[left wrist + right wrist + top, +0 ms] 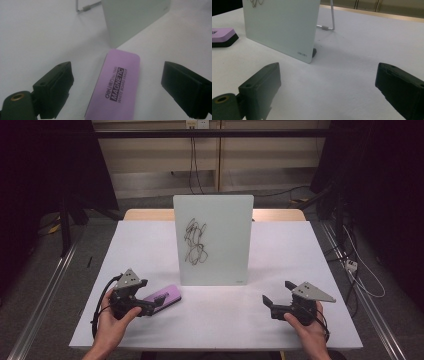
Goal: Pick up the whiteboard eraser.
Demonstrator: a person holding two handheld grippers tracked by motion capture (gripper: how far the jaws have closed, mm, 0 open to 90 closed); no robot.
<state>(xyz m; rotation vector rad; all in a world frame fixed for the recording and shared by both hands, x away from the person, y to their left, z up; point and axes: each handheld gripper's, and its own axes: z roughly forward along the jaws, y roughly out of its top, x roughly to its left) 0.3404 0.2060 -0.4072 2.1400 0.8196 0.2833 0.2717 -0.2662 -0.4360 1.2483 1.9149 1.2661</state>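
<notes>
A purple magnetic whiteboard eraser (165,297) lies flat on the white table (145,245), left of centre near the front. My left gripper (149,296) is low over it and open. In the left gripper view the eraser (115,87) lies between the two jaws of the left gripper (117,72) with a gap on each side. A small glass whiteboard (214,240) stands upright mid-table with a black scribble (195,242) on its face. My right gripper (277,291) stands open at the front right with nothing between its fingers, and it looks toward the board (279,27).
The board leans on a wire stand (329,25) behind it. The table's far wooden edge (280,214) lies beyond the board. Dark frames and cables stand around the table. In the right gripper view the eraser (223,35) lies far left.
</notes>
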